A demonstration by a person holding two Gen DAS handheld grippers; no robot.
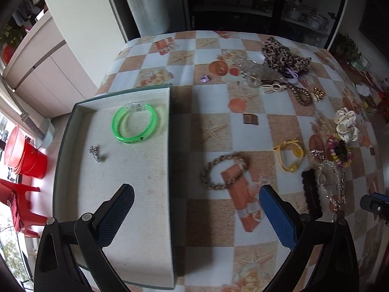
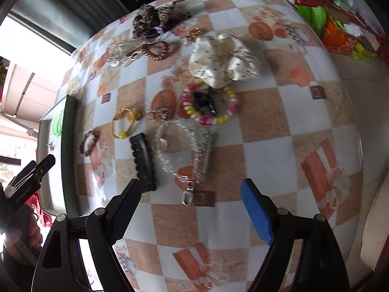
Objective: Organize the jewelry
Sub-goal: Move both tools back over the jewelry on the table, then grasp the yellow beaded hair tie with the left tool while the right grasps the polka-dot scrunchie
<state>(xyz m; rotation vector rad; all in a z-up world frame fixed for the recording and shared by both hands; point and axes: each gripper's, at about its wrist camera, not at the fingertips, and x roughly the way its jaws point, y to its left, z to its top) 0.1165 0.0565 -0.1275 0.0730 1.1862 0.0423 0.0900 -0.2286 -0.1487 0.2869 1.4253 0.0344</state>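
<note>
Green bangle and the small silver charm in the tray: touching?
Apart. The left wrist view shows the green bangle near the tray's far end and the silver charm lying nearer, with bare tray lining plainly between them.

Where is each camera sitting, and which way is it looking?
Left wrist: sits on the left gripper, looking down at the shallow grey-lined tray holding the green plastic bangle; its own two open fingers show.
Right wrist: sits on the right gripper, looking down at the clear bead chain on the checked tablecloth; open fingers and the holding hand show.
Shared: tray, bangle, yellow hair tie, braided brown bracelet.
</note>
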